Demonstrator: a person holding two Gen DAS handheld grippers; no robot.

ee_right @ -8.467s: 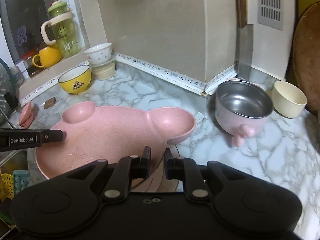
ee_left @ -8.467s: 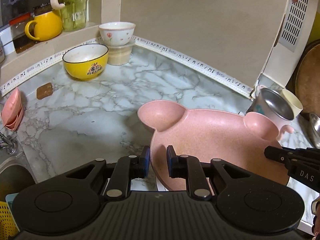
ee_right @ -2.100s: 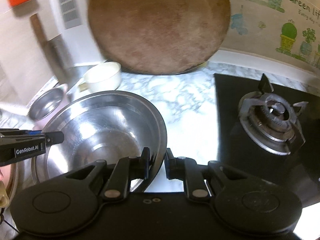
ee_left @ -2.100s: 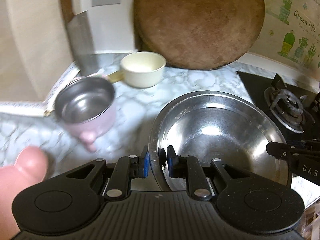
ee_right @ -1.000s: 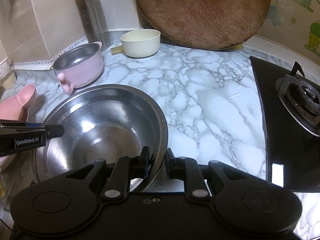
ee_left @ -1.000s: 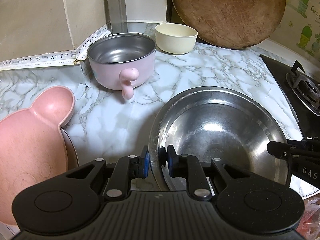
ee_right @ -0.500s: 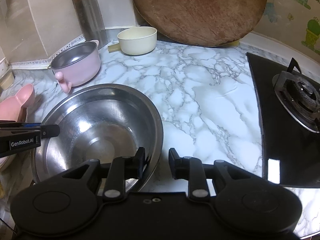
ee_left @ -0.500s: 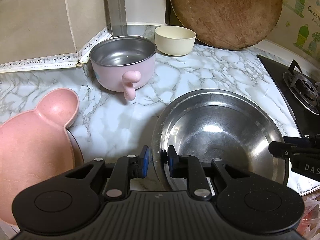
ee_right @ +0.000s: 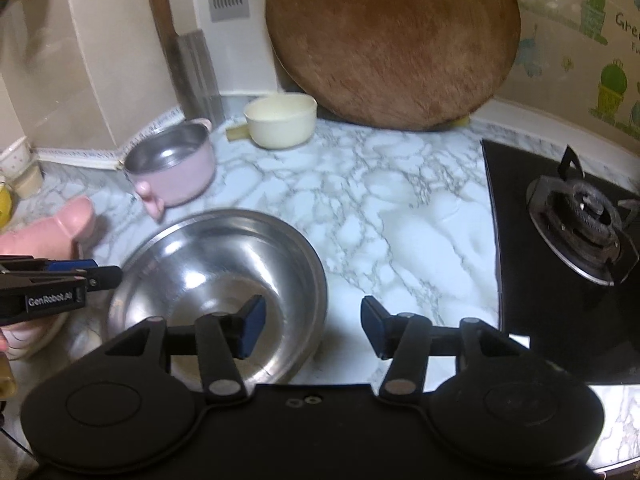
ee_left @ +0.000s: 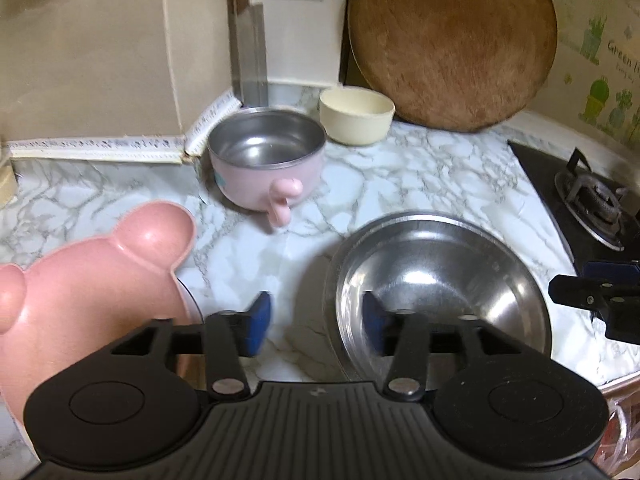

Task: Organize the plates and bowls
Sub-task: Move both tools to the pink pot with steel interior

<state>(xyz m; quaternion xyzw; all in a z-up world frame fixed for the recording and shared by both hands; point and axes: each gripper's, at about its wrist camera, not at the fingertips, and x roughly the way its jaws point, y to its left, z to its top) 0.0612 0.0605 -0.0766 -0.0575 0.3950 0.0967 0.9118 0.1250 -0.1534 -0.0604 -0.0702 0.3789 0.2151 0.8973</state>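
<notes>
Because the steel bowl (ee_left: 436, 292) sat settled on the marble counter (ee_right: 400, 208) beside the pink plate (ee_left: 88, 292), we were opening the left gripper (ee_left: 316, 320) and right gripper (ee_right: 312, 326), each straddling its rim untouching.

we see a white marble-patterned table (ee_right: 400, 208) running into a corner. on it sits a wide steel bowl (ee_right: 216, 276), and left of that a pink bear-eared plate (ee_left: 80, 292). behind them stands a pink pot with a steel inside (ee_left: 266, 164), and close behind it a cream bowl (ee_left: 356, 120). a round wooden board (ee_right: 392, 40) rests on the table, leaning against the wall. a black gas hob (ee_right: 568, 236) fills the right end.
</notes>
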